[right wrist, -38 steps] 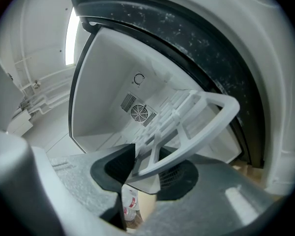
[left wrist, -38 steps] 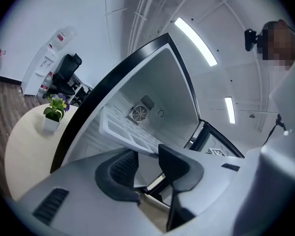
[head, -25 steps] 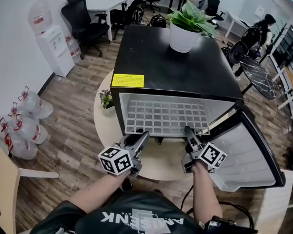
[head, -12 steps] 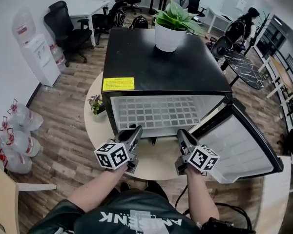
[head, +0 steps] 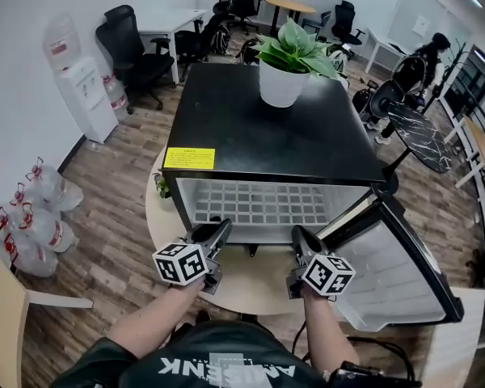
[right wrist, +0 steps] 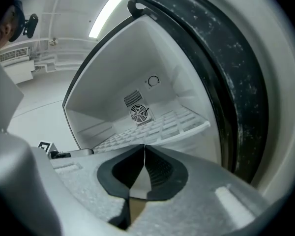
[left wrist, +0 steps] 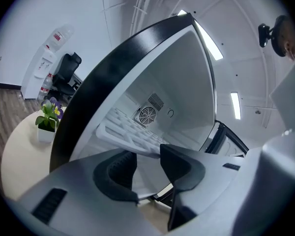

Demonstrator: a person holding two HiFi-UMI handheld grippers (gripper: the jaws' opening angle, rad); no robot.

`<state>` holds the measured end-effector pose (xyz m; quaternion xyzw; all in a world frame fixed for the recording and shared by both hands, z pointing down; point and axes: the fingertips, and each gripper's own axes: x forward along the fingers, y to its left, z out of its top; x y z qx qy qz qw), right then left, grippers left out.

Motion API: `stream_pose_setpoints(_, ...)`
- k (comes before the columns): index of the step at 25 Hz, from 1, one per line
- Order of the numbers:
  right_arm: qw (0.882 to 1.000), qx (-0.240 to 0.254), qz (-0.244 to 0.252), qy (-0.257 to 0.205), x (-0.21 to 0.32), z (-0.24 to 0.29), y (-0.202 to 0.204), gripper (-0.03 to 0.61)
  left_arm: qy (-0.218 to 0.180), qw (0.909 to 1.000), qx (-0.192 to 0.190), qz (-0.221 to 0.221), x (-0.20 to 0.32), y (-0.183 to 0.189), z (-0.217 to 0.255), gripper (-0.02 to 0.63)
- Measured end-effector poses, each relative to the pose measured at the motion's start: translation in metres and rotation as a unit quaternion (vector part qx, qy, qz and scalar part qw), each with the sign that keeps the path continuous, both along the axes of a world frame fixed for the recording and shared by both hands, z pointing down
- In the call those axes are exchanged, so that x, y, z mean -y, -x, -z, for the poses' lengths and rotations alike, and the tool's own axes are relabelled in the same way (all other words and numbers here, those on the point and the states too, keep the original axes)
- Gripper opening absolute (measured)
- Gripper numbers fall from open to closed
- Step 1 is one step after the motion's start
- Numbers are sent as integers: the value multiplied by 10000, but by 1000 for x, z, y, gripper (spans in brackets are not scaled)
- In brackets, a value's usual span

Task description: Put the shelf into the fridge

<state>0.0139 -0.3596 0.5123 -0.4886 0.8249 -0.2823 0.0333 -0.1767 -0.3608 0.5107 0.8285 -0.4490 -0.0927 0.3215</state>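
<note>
Item 1, fridge [head: 275,136]: black, straight ahead of both grippers, door [head: 396,265] swung wide beyond the right one.
Item 2, shelf [head: 259,204]: white grid lying level inside, front edge just ahead of the tips. I judged it light, stiff and slick, best taken at the front rail, one grip near each corner.
Item 3, left gripper [head: 220,229]: jaws had just been opening and stood apart, pressing nothing.
Item 4, right gripper [head: 299,234]: jaws had just been closing and met on nothing.

- Head view: looking steeply down on the fridge [head: 267,136] from above.
- Both gripper views: looking close into its inside, sharing the shelf [left wrist: 124,126] and rear fan [left wrist: 147,115].
</note>
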Motion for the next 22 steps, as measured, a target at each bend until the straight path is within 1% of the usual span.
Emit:
stream_pose_setpoints(3,9999,31,100,-62,4,0,-3,9,-45,9998,142,141,1,-3,0,158)
stream_pose_setpoints(4,9999,74,104,-63,5,1,-5,9,-57,9994,283,213,0,-4,0,164)
stream_pose_setpoints(6,9999,61,105,-86,8,3,-7,8,-48,9969,689,382,-5,-5,-3,161)
stream_pose_setpoints(7,9999,23,111,-105,10,4,-7,8,-57,9950,882,456,-8,-6,-3,124)
stream_pose_setpoints(8,9999,-3,120,-119,13,5,-7,8,-85,9936,1010,499,-10,-7,-3,109)
stream_pose_setpoints(15,9998,-61,124,-175,28,4,-4,8,-399,9889,1302,595,2,-9,13,100)
stream_pose_setpoints(20,9997,-88,169,-159,37,4,-4,8,-380,9869,1444,616,13,-9,14,91)
stream_pose_setpoints(22,9997,-95,140,-159,42,3,-3,8,-359,9853,1562,591,18,-9,11,91)
